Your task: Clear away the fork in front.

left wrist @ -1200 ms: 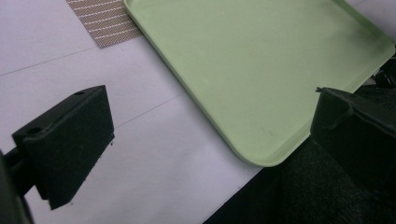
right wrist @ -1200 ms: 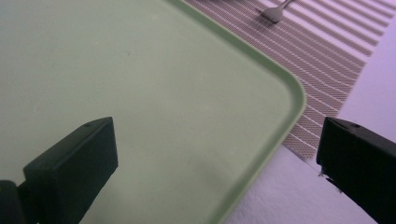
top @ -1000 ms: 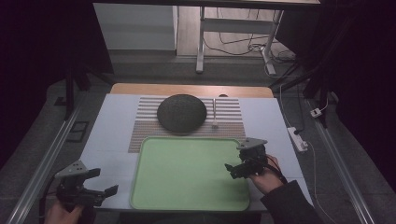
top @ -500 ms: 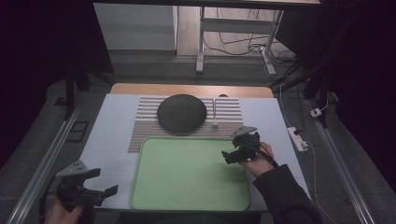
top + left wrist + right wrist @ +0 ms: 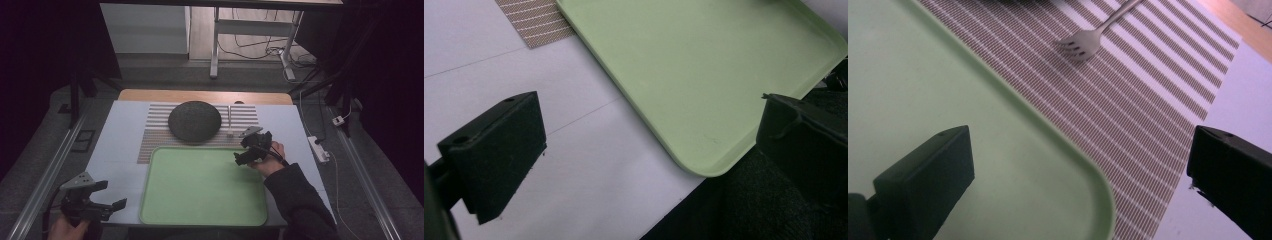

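Note:
A pale green tray (image 5: 202, 187) lies on the white table near its front edge. Behind it a striped placemat (image 5: 155, 131) carries a dark round plate (image 5: 194, 120) and a light fork (image 5: 230, 122) to the plate's right. My right gripper (image 5: 250, 148) hovers open over the tray's far right corner, a short way in front of the fork. In the right gripper view the open gripper (image 5: 1078, 175) spans the tray's corner (image 5: 948, 90) and the placemat (image 5: 1148, 115), with the fork's tines (image 5: 1080, 42) ahead. My left gripper (image 5: 95, 202) is open and holds nothing at the tray's near left; it (image 5: 651, 135) frames the tray's corner (image 5: 704, 65).
The white table top (image 5: 120, 145) has bare room left of the tray and right of the placemat. A power strip (image 5: 318, 148) with a cable lies off the table's right edge. Metal rails run along both sides, and table legs (image 5: 215, 45) stand behind.
My right gripper has moved away from the person and slightly left, from the tray's right edge to its far right corner, nearer the fork. The left gripper has stayed nearly still.

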The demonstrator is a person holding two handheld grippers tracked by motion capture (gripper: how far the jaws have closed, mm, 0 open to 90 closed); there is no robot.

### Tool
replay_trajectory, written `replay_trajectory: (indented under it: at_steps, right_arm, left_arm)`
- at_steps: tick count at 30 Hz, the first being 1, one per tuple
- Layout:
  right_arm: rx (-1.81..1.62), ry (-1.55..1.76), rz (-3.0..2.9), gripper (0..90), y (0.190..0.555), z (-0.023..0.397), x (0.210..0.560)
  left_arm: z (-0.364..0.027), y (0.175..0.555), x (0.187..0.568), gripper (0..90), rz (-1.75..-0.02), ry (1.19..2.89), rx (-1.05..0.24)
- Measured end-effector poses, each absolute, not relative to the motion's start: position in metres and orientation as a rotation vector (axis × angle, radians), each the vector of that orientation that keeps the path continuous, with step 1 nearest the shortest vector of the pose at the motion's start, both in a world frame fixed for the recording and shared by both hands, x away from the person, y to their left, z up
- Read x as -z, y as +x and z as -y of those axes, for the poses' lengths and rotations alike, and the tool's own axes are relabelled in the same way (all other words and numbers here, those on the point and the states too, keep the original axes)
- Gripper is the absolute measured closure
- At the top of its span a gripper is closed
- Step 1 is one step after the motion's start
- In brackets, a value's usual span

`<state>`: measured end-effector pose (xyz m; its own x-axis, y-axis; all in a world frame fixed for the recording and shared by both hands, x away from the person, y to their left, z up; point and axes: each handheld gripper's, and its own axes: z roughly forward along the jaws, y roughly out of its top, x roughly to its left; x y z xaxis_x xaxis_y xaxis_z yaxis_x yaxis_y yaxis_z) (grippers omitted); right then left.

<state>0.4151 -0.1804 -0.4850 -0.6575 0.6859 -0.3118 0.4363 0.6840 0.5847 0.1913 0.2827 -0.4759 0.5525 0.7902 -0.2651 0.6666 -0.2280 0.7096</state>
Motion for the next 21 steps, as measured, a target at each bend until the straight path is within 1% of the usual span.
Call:
replay_trajectory:
  at_steps: [16, 21]
  right_arm:
    - [-0.565, 0.766, -2.344, 0.0, 0.45, 0.155, 0.487]
    - [-0.51, 0.679, -2.355, 6.2, 0.458, 0.146, 0.494]
  left_arm:
    - [-0.282, 0.192, 0.476, 0.0, -1.174, 1.973, -0.189]
    - [-0.282, 0.192, 0.476, 0.0, -1.172, 1.977, -0.19]
